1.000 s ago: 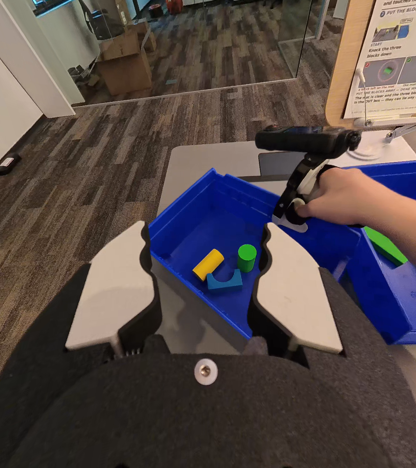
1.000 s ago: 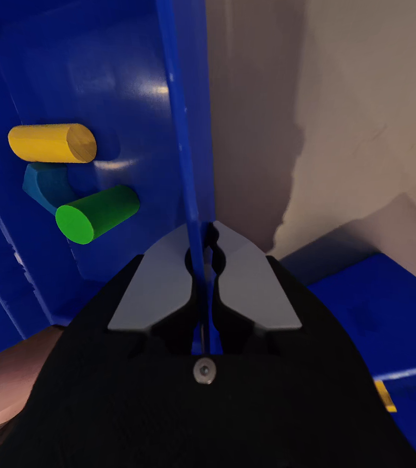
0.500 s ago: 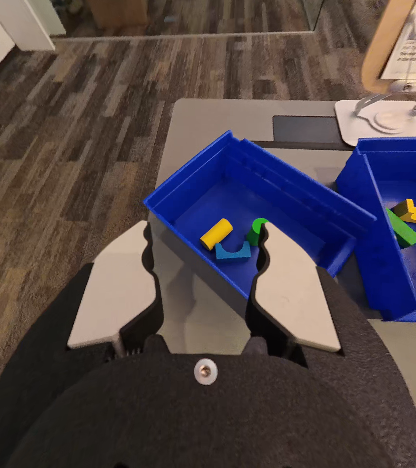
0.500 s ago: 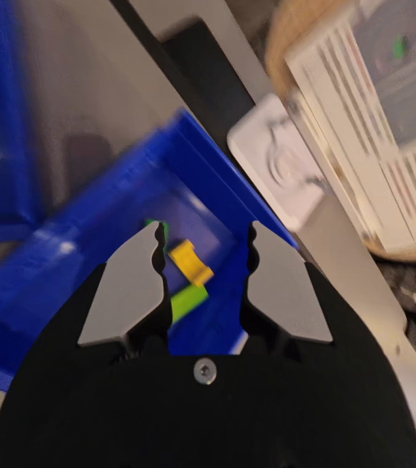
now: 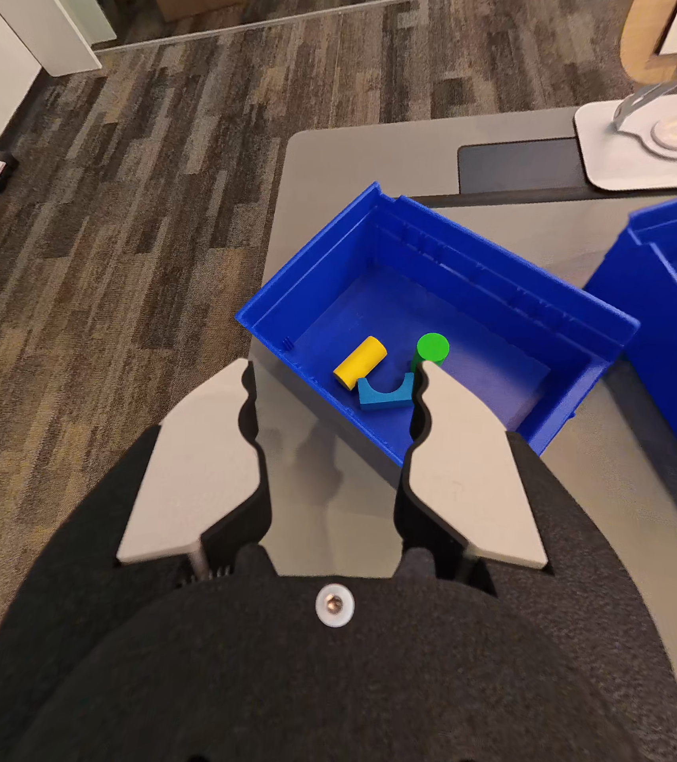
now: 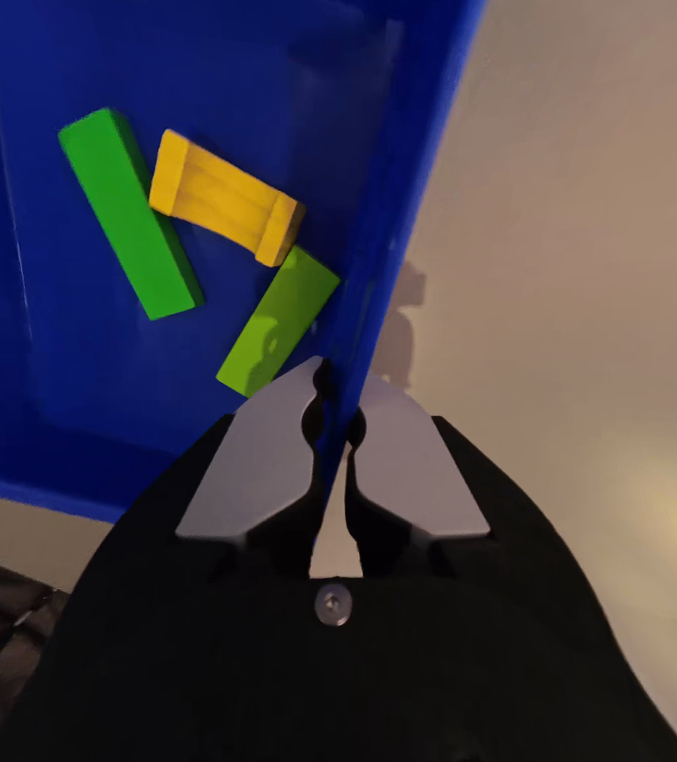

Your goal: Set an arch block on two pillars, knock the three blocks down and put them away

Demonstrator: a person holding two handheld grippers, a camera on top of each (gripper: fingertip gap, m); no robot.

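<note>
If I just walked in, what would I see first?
Bright blocks in blue bins. One bin on the grey table holds a yellow cylinder, a green cylinder and a blue arch, just beyond the open left tool. The right tool straddles the wall of another bin holding two green bars and a yellow arch.

Glossy plastic bin (image 5: 493,264); matt painted arch block (image 5: 384,396).
</note>
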